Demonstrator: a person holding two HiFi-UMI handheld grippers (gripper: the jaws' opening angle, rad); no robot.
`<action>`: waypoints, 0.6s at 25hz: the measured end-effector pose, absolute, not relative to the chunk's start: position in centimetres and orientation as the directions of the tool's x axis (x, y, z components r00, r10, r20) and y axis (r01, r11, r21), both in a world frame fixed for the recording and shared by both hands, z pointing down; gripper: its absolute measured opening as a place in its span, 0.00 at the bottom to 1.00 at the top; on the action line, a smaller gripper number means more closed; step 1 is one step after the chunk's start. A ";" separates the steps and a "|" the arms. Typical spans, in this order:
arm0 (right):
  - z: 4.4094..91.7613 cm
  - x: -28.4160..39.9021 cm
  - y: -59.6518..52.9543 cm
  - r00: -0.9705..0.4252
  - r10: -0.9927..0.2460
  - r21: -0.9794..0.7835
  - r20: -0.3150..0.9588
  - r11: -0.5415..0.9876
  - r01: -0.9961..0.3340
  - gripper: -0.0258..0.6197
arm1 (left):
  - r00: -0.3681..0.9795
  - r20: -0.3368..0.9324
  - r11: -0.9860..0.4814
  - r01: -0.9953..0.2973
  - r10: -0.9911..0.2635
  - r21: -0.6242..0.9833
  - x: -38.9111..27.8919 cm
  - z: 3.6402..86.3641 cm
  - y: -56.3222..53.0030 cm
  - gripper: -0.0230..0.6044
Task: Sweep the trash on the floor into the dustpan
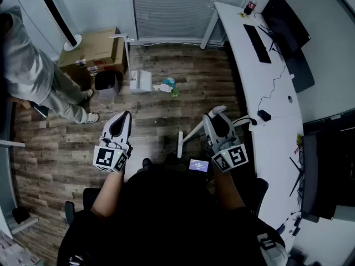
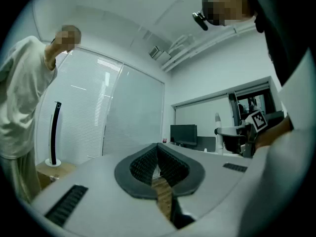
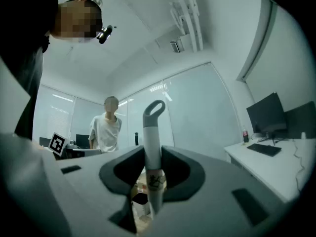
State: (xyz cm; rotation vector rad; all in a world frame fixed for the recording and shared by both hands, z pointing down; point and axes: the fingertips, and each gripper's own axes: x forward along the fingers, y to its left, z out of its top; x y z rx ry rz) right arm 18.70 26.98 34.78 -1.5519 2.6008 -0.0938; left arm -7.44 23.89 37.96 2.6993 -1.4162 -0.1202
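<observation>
Wide wood floor (image 1: 183,71) across the middle of the head view. Long white worktop (image 1: 250,82) down the 3 o'clock side, with a black screen (image 1: 285,24), a black keyboard (image 1: 257,43) and a small dark bottle (image 1: 250,6) up at its far end. Person in pale clothes (image 1: 33,76) standing at 10 o'clock, next to a brown cardboard box (image 1: 94,49). Black bin (image 1: 105,82) just in front of that box. Two grippers held out low in the head view, both pointing level. Left gripper (image 1: 123,118) at 7 o'clock from the trash, jaws pressed together with nothing between them, seen plainly in the left gripper view (image 2: 159,157). Right gripper (image 1: 213,118) at 5 o'clock from the trash, jaws squeezed on a white handle (image 3: 152,142) with a grey loop on top, upright in the right gripper view (image 3: 153,167). In the head view, that same handle (image 1: 194,131) slanting down toward 7 o'clock from the right gripper. Small white boxy thing that looks like the dustpan (image 1: 140,82) on the floor at 12 o'clock from the left gripper, just beside the bin. Little heap of trash (image 1: 166,86), white, blue and green bits, on the bare floor at 3 o'clock from the dustpan, close to it but not inside it, and well apart from both grippers.
</observation>
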 end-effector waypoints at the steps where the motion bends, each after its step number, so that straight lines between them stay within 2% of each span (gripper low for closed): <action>1: 34.8 19.0 26.8 -0.467 -0.881 -0.112 -0.068 0.472 -0.874 0.21 | 0.562 -0.028 -0.562 -0.819 -0.826 0.116 -7.4 38.2 23.8 0.03; 15: 37.0 20.3 25.6 -0.508 -0.858 -0.157 -0.076 0.513 -0.844 0.21 | 0.548 -0.042 -0.549 -0.828 -0.835 0.112 -5.5 40.5 23.6 0.03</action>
